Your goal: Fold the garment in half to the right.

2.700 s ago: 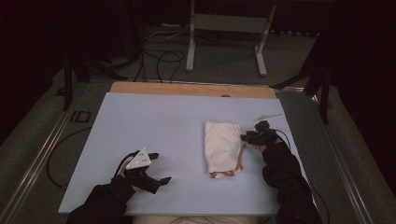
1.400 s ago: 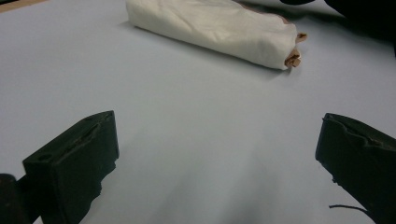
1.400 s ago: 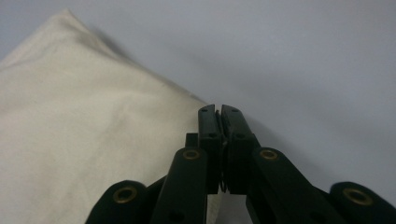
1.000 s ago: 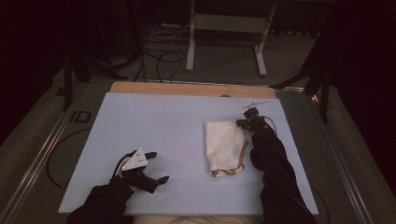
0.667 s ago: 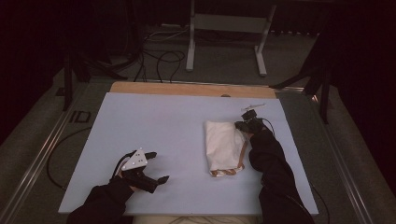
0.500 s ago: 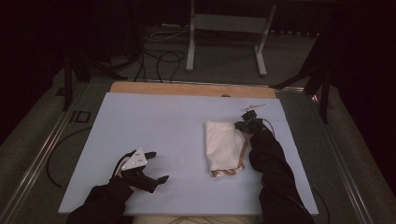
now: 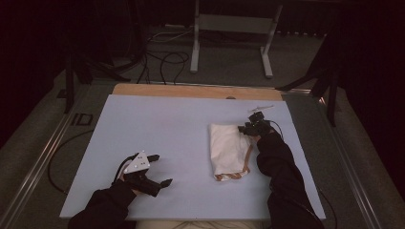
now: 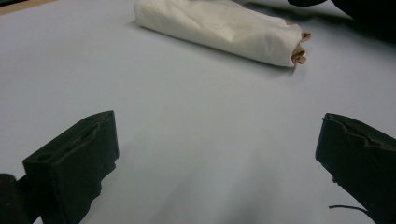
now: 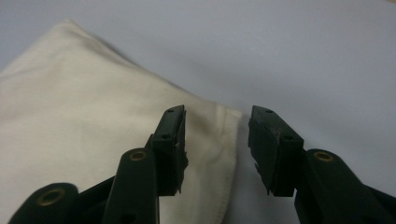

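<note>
A folded white cloth [image 7: 228,145] with a brown strap [image 7: 234,174] at its near end lies on the pale blue mat [image 7: 167,124], right of centre. My right gripper [image 7: 245,128] sits at the cloth's far right corner. Its jaws have just been opening and now stand apart, free of the cloth. In the right gripper view the gripper [image 9: 215,119] hovers over the cloth's hemmed edge [image 9: 224,154]. My left gripper [image 7: 161,169] rests on the mat at the near left, open and holding nothing. In its own view the left gripper [image 8: 219,140] faces the cloth [image 8: 219,25], well away.
A wooden strip [image 7: 191,90] borders the mat's far edge. Beyond it stand a metal frame's legs [image 7: 195,47] and loose cables [image 7: 157,57] on the dark floor. Metal rails [image 7: 43,152] run along the table's sides. The person's dark sleeves [image 7: 282,176] come in from the bottom.
Since the earliest frame my right hand has moved from the cloth's right side up to its far right corner. Over the last second both hands have stayed put.
</note>
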Action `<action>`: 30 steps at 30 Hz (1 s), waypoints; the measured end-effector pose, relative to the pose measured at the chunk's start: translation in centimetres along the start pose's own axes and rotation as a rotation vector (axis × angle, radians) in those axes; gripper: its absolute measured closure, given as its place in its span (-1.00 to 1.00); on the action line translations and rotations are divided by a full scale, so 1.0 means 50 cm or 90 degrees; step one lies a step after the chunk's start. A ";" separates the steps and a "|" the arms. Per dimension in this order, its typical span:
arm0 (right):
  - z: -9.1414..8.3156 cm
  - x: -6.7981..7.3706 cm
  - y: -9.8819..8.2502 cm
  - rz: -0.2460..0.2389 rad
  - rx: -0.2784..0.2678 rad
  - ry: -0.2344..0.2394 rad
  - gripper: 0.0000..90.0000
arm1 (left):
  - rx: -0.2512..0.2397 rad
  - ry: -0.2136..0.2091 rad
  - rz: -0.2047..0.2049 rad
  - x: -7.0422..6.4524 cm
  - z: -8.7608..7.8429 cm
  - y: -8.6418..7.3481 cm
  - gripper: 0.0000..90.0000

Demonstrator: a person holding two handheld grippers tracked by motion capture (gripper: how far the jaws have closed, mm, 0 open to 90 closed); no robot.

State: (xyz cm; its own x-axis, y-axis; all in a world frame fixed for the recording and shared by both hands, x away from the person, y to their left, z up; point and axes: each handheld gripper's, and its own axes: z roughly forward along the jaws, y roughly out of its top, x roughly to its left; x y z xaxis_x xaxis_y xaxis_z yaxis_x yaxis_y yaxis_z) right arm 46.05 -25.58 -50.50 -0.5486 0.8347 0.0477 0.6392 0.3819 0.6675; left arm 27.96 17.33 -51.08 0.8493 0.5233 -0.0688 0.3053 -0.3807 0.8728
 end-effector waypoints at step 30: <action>-0.051 0.062 0.014 -0.026 -0.044 0.101 -0.81 | 0.008 0.000 -0.005 0.004 -0.003 0.000 -0.98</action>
State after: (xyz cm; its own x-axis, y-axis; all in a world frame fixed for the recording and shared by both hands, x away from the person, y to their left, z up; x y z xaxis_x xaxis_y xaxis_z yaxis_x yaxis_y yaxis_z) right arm 43.44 -23.73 -47.99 -0.6544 0.7445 0.1324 0.5793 0.3811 0.7205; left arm 28.10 17.54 -51.02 0.8469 0.5264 -0.0760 0.3177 -0.3862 0.8660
